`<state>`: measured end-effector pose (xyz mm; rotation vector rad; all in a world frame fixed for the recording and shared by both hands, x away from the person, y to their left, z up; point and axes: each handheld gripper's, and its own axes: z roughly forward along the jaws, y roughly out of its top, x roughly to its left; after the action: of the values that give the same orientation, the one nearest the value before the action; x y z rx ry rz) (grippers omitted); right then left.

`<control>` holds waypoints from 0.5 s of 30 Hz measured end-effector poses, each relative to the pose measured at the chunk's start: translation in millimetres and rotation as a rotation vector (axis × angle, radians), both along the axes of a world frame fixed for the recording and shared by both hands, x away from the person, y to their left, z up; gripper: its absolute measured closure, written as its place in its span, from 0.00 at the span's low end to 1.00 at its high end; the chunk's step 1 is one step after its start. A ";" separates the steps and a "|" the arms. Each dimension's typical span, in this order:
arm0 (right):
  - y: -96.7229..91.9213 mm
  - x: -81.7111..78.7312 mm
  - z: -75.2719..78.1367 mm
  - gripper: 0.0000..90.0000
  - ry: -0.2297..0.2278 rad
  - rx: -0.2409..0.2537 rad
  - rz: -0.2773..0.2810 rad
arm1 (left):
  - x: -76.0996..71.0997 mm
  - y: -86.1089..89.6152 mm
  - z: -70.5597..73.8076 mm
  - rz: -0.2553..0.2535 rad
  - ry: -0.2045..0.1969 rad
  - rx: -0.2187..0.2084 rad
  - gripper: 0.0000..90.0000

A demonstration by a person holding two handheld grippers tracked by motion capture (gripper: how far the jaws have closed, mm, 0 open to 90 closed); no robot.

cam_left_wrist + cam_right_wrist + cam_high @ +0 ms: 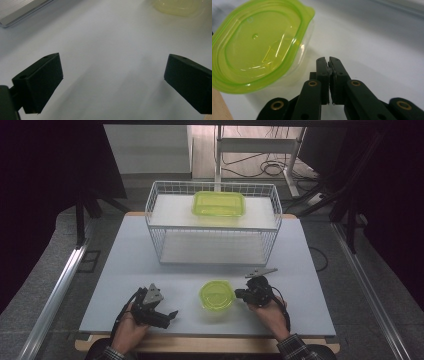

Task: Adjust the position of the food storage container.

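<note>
A small round clear container with a lime green lid [216, 295] sits near the table's front edge, between my two grippers. My right gripper [239, 294] lies just to its right, pointing at it. In the right gripper view its jaws [328, 60] stand pressed together with nothing between them, a little short of the lidded container [257, 45]. My left gripper [170, 316] rests at the front left. Its jaws [112, 77] stand wide apart over bare table, and the container [178, 6] lies blurred farther off.
A white wire basket [212, 227] with two shelves stands at the back of the grey table [310, 270]. On its top shelf lies a larger rectangular green-lidded container [219, 203]. A metal rail [22, 12] runs along the floor at the left.
</note>
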<state>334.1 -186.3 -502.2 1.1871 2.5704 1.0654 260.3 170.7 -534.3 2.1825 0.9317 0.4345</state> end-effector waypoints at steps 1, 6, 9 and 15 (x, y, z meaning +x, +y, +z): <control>-2.3 -1.2 2.6 0.92 -0.018 0.002 0.000 | 0.0 -0.1 0.1 0.000 0.002 -0.001 0.02; -9.6 -5.9 9.4 0.86 -0.075 -0.015 0.009 | -0.3 -0.8 0.5 -0.013 0.007 -0.010 0.02; -13.5 -8.4 11.9 0.80 -0.100 -0.018 0.010 | -0.8 -1.9 0.4 -0.022 0.004 -0.009 0.02; -19.2 -11.0 14.2 0.58 -0.140 -0.029 0.013 | -1.0 -2.6 -0.1 -0.031 -0.002 -0.001 0.02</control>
<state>323.2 -205.4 -488.0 1.0509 2.4817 1.0697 259.3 168.0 -534.4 2.1921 0.8955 0.4204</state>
